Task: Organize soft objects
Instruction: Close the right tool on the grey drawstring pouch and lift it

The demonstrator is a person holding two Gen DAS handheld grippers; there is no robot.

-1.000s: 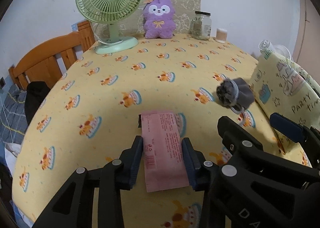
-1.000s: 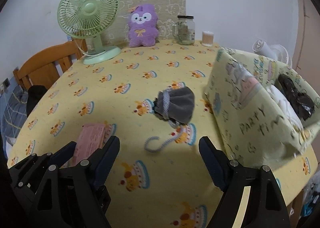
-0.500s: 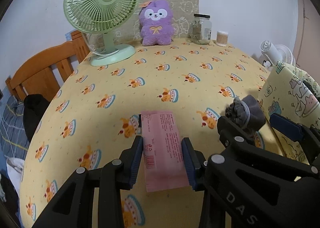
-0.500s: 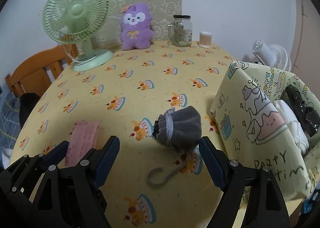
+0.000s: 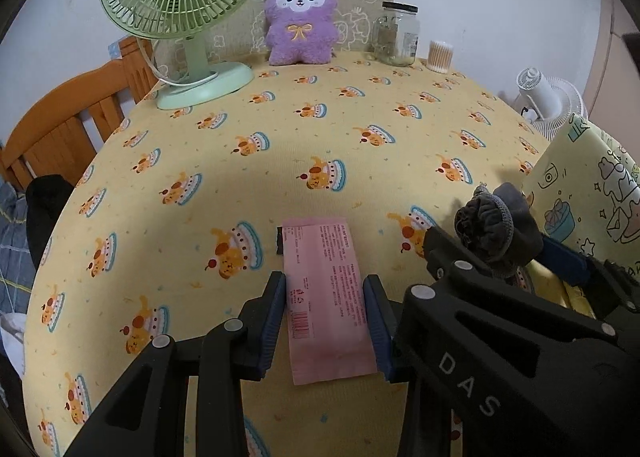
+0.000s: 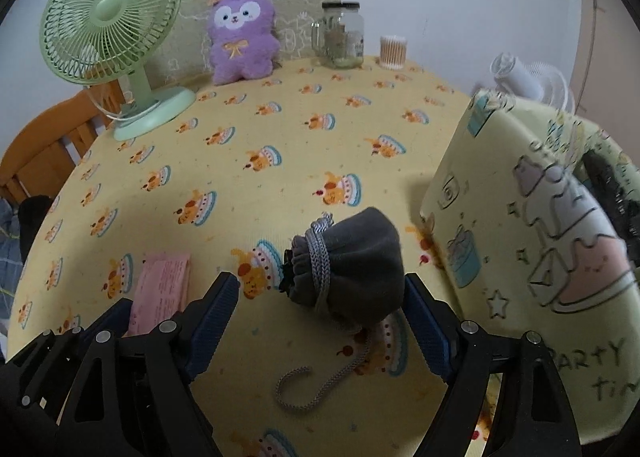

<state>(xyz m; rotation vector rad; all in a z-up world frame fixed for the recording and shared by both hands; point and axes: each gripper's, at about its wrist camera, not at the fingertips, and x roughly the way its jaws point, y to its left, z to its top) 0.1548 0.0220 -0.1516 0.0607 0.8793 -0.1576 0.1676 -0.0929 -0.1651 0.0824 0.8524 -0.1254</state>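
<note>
Left gripper (image 5: 326, 315) stayed pinched on the pink packet (image 5: 326, 297), which lay flat on the yellow tablecloth (image 5: 280, 145), as 1.0 s earlier. Right gripper (image 6: 322, 317) remained spread but had advanced: the grey drawstring pouch (image 6: 352, 265), formerly well ahead, now sat between its fingers, touching the right one, beside the printed storage bag (image 6: 532, 241). Pouch cord (image 6: 316, 381) trailed toward the camera.

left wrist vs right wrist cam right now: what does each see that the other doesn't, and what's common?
Left wrist only: the left tool closed on the pink packet, seen in full.

Right wrist only: the open right tool around the gray pouch, the pouch's cord trailing on the tablecloth, and dark contents inside the yellow bag.

Both: packet, pouch, bag, green fan, purple plush, jar.
</note>
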